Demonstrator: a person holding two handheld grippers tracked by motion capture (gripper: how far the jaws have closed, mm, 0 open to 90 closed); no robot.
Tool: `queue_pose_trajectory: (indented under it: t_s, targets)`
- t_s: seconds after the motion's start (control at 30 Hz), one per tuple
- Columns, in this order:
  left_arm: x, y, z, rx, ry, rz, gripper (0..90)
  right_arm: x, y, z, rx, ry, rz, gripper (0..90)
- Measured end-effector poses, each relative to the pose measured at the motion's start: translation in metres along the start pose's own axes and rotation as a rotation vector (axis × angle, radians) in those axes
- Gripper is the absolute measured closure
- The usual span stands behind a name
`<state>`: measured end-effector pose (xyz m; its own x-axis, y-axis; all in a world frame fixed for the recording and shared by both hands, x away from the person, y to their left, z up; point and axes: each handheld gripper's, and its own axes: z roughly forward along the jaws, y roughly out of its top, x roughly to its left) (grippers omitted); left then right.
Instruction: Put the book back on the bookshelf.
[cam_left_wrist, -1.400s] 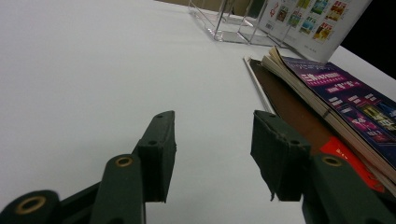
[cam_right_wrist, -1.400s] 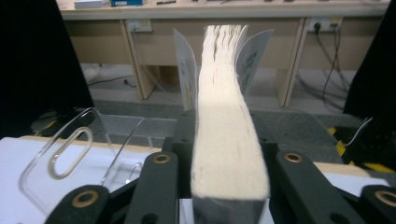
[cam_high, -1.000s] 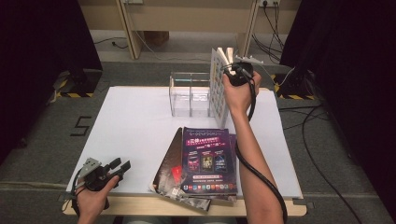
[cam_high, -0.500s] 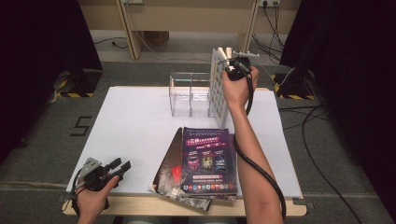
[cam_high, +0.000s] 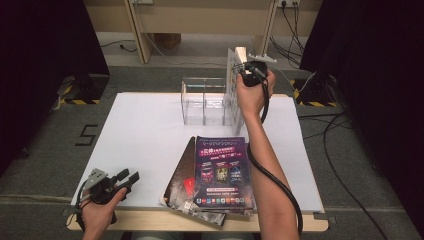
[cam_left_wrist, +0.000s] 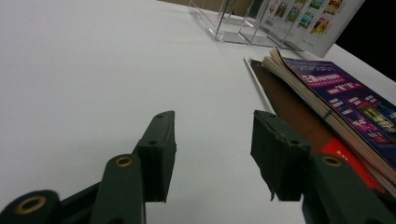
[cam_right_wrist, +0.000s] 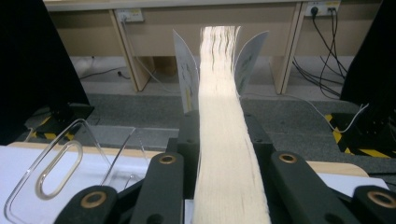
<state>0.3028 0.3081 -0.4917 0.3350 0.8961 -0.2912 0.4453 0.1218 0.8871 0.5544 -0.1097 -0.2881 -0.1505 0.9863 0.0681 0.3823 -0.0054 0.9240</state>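
From the high view, the right gripper (cam_high: 248, 67) holds a thick magazine (cam_high: 234, 90) upright on its edge at the right end of a clear acrylic rack (cam_high: 205, 102), which stands near the far edge of the white surface (cam_high: 135, 145). Closer to the person lies a loose stack of glossy magazines (cam_high: 212, 180), the top one purple-covered, directly under the right forearm. The left gripper (cam_high: 107, 182) rests at the near left corner, well apart from everything.

In the left gripper view, its jaws stand spread over bare white surface with nothing between them. To the right, the stack (cam_left_wrist: 327, 102) shows layered page edges and a red cover beneath; the rack (cam_left_wrist: 233, 23) and the upright magazine's picture-gridded cover (cam_left_wrist: 308, 18) sit far off.

In the right gripper view, the jaws have just been closing and now pinch the magazine's cream block of page edges (cam_right_wrist: 224, 140), its covers flaring out above. A curved transparent rack wall (cam_right_wrist: 56, 168) with an oval slot stands just to the left.
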Motion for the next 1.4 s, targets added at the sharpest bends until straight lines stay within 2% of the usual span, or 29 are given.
queue_pose_trajectory:
  t_s: [0.13, 0.3, 0.47, 0.57, 0.67, 0.83, 1.4]
  targets:
    - [0.0, 0.0, 0.0, 0.001, -0.002, 0.0, 49.3, 0.0, -0.001, 0.002, -0.018, -0.004, -0.007, 74.4]
    - [0.0, -0.001, 0.001, 0.0, -0.002, 0.001, 49.5, -0.002, -0.015, 0.007, -0.047, -0.014, -0.043, 74.5]
    - [-0.001, -0.001, 0.001, 0.004, -0.005, 0.003, 49.5, -0.006, -0.024, 0.002, -0.089, -0.017, -0.067, 74.1]
    - [-0.001, -0.001, 0.001, 0.004, -0.004, 0.003, 49.5, -0.008, -0.027, -0.003, -0.098, -0.013, -0.06, 73.5]
    - [-0.002, -0.001, 0.001, 0.003, -0.004, 0.003, 49.5, -0.008, -0.028, -0.005, -0.092, -0.019, -0.07, 72.5]
    - [-0.003, -0.002, 0.001, 0.005, -0.008, 0.007, 49.5, -0.012, -0.024, -0.004, -0.032, -0.013, -0.049, 68.9]
    - [-0.003, -0.002, 0.001, 0.003, -0.009, 0.01, 49.5, -0.017, -0.024, -0.009, -0.024, -0.014, -0.029, 63.2]
